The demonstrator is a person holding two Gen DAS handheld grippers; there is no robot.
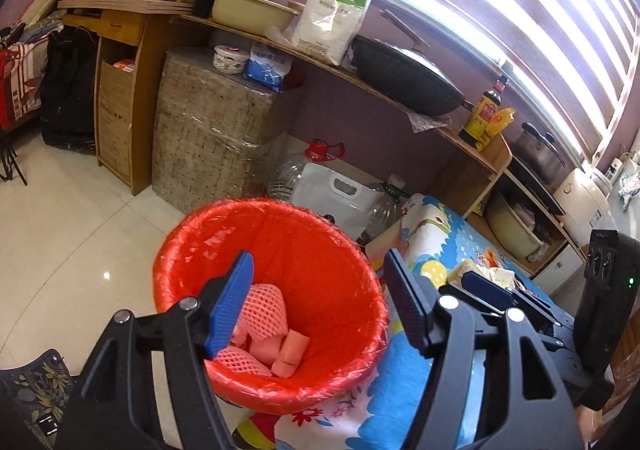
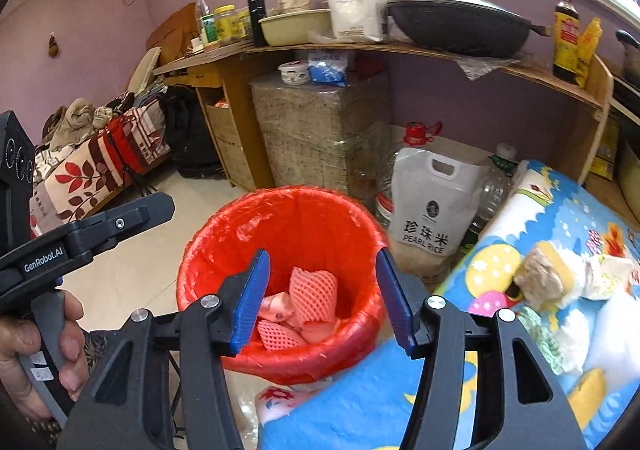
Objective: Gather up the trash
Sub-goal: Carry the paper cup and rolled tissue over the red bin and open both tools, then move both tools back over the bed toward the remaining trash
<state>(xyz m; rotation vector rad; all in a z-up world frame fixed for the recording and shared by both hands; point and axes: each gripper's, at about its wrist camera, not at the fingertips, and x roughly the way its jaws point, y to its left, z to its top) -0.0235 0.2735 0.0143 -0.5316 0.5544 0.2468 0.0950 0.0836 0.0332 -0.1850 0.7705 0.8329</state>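
Note:
A red bin point(image 1: 224, 217) point(image 2: 280, 193) lined with a red plastic bag stands on the floor against the table. Pink foam nets point(image 1: 262, 310) point(image 2: 314, 294) and pink wrappers lie at its bottom. My left gripper point(image 1: 318, 262) hangs over the bin mouth, open, with nothing between its blue pads. My right gripper point(image 2: 323, 256) hovers over the same bin, open and likewise empty. A hand point(image 2: 40, 330) holds the left gripper's handle. A brownish wad point(image 2: 538, 278) and white crumpled tissues point(image 2: 600, 270) lie on the cartoon-print tablecloth point(image 2: 520, 217) to the right.
Behind the bin stand a white rice bag point(image 2: 432, 201), big clear bottles point(image 2: 496, 185) and a plastic-wrapped block point(image 2: 320, 129). A wooden shelf carries a wok point(image 2: 460, 25), sauce bottle and jars. White tiled floor point(image 1: 60, 230) spreads left; a bed point(image 2: 92, 161) is far left.

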